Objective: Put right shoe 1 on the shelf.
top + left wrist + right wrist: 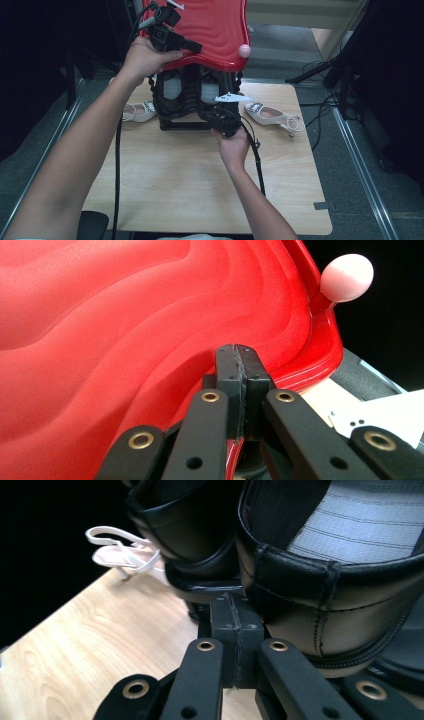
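A red wavy lid (215, 30) with a pink knob (244, 50) stands raised over a black rack (182, 124) on the wooden table (200, 185). Two black shoes (172, 92) sit in the rack. My left gripper (197, 47) is at the lid's near left edge. In the left gripper view its jaws (239, 365) are pressed together, with the red lid's rim (300, 375) running in between them low down. My right gripper (217, 117) is shut at the rack's front. Its tips (234, 615) sit just under the heel of a black shoe (340, 595), with nothing between them.
A white sandal (272, 116) lies right of the rack and another (140, 111) on its left, also seen as the white sandal (125, 555). Black stands and cables (325, 105) are on the floor to the right. The table's edge (45, 625) drops off close by.
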### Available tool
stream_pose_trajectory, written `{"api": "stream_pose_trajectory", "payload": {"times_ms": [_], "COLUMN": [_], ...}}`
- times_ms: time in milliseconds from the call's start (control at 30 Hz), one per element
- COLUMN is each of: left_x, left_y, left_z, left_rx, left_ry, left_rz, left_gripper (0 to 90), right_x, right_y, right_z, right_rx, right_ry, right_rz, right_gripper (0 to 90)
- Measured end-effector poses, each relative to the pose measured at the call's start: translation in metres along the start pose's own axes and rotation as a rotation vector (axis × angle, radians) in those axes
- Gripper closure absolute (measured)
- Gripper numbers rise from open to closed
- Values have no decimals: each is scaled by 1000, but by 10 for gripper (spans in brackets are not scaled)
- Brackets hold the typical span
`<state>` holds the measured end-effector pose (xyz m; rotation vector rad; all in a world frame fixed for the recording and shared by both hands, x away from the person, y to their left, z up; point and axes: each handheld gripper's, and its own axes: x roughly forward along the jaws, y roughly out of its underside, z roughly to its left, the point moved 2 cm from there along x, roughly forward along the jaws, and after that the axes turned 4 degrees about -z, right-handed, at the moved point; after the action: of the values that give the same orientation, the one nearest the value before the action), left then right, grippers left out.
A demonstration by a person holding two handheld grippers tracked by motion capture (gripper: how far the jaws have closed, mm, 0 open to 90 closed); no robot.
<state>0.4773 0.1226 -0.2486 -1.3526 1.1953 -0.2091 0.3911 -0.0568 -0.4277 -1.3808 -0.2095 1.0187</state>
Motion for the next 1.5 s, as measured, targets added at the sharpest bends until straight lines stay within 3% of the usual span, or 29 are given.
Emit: {"api": "stream_pose_trajectory", "payload": {"times_ms": [100, 267, 333, 433, 500, 567, 700, 833, 933, 1000, 1067, 1100, 1333, 1500], "left_x": [0, 0, 0, 0, -1, -1, -1, -6, -15, -22, -28, -31, -48, -53], "left_y": [0, 0, 0, 0, 1, 1, -1, -4, -5, -3, 1, 5, 38, 66], "left_z": [0, 1, 1, 1, 2, 3, 1, -3, -10, -18, -24, -28, -36, -37], "left_rx": [-1, -1, 1, -8, -14, -30, -34, -39, -31, -4, 27, 39, 31, 33], "left_ry": [-1, 2, 1, 4, 10, 11, 3, -17, -3, 8, 1, 18, 44, 57], "left_rz": [0, -3, -3, -6, -8, -6, -1, 13, 4, 12, 21, 23, 15, 10], "left_gripper": [900, 900, 900, 900, 900, 900, 872, 830, 785, 734, 698, 670, 579, 545], "right_x": [-3, -4, -4, -3, 0, -1, -13, -28, -35, -39, -43, -45, -61, -69], "right_y": [-5, -10, -12, -15, -13, -9, -7, -7, -5, -2, 2, 4, 21, 35], "right_z": [-10, -22, -25, -28, -33, -36, -32, -26, -24, -22, -20, -20, -17, -13], "right_rx": [-1, 12, 14, 4, 24, 61, 81, 68, 66, 41, 16, 10, 41, 17], "right_ry": [42, 50, 44, 70, 88, 49, 17, 1, -25, -45, -63, -63, -108, -112], "right_rz": [-3, -16, -9, -1, 33, 16, -9, -30, -33, -19, -13, -10, 16, 47], "right_gripper": [900, 900, 900, 900, 900, 900, 900, 900, 900, 900, 866, 854, 803, 762]}}
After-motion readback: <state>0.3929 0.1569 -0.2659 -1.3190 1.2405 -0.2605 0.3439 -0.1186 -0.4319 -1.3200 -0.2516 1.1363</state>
